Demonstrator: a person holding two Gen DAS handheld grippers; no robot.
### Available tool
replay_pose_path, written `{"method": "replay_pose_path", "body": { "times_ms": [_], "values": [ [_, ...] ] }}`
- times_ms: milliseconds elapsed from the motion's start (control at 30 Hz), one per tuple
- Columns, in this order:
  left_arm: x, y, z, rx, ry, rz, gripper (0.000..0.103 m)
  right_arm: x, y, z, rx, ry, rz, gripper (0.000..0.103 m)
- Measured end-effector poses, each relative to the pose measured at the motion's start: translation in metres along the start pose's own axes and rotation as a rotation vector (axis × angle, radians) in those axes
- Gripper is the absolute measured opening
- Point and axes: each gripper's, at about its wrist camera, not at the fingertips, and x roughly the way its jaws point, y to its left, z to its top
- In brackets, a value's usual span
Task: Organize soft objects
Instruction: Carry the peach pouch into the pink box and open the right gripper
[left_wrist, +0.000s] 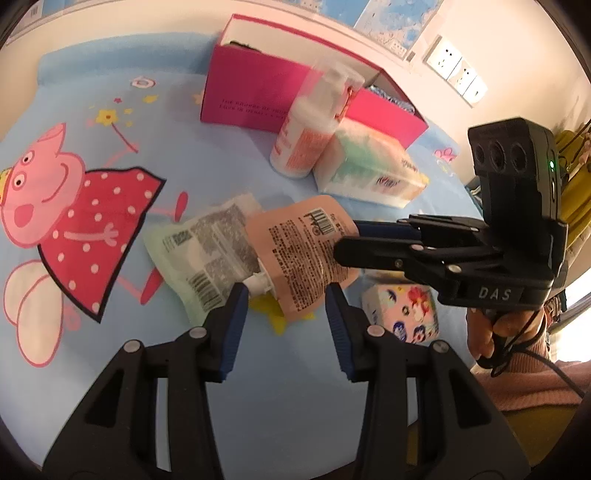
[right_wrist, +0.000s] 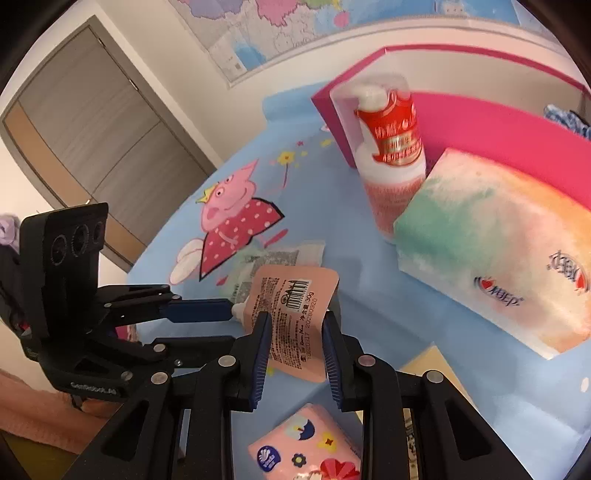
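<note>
A peach spouted pouch (left_wrist: 299, 254) lies on the blue Peppa Pig sheet, partly over a pale green pouch (left_wrist: 199, 251). My right gripper (right_wrist: 293, 347) has its fingers on either side of the peach pouch (right_wrist: 295, 317), gripping its edge. In the left wrist view the right gripper (left_wrist: 347, 240) reaches in from the right. My left gripper (left_wrist: 286, 317) is open, its fingertips around the peach pouch's white spout end, not squeezing it. The left gripper (right_wrist: 221, 310) also shows in the right wrist view.
An open pink box (left_wrist: 258, 92) stands at the back. A white and orange bottle (left_wrist: 310, 125) and a pastel tissue pack (left_wrist: 369, 170) stand in front of it. A small patterned tissue packet (left_wrist: 402, 310) lies near the bed edge.
</note>
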Motion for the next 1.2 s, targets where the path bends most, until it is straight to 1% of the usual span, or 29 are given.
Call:
{"method": "replay_pose_path", "body": {
  "times_ms": [100, 367, 500, 633, 800, 1000, 1067, 1133, 1200],
  "values": [
    [-0.006, -0.002, 0.007, -0.002, -0.029, -0.005, 0.045, -0.012, 0.003, 0.002, -0.008, -0.032, -0.008, 0.023],
    [-0.029, -0.013, 0.032, 0.027, -0.122, -0.018, 0.045, -0.047, 0.015, 0.017, -0.047, -0.122, -0.016, 0.023],
    [-0.045, -0.021, 0.050, 0.062, -0.190, -0.002, 0.045, -0.066, 0.022, 0.030, -0.076, -0.176, -0.016, 0.023],
    [-0.055, -0.029, 0.071, 0.090, -0.237, 0.023, 0.045, -0.083, 0.030, 0.049, -0.104, -0.233, -0.024, 0.023],
    [-0.063, -0.032, 0.098, 0.115, -0.285, 0.046, 0.045, -0.095, 0.032, 0.069, -0.123, -0.284, -0.030, 0.023],
    [-0.062, -0.041, 0.132, 0.161, -0.313, 0.062, 0.045, -0.105, 0.017, 0.097, -0.107, -0.340, -0.046, 0.023],
    [-0.058, -0.042, 0.141, 0.170, -0.311, 0.062, 0.045, -0.105, 0.008, 0.106, -0.091, -0.351, -0.043, 0.023],
    [-0.054, -0.042, 0.150, 0.175, -0.311, 0.065, 0.045, -0.105, 0.000, 0.115, -0.083, -0.362, -0.058, 0.023],
    [-0.047, -0.042, 0.160, 0.185, -0.304, 0.079, 0.045, -0.102, -0.006, 0.120, -0.079, -0.367, -0.064, 0.023]
  ]
}}
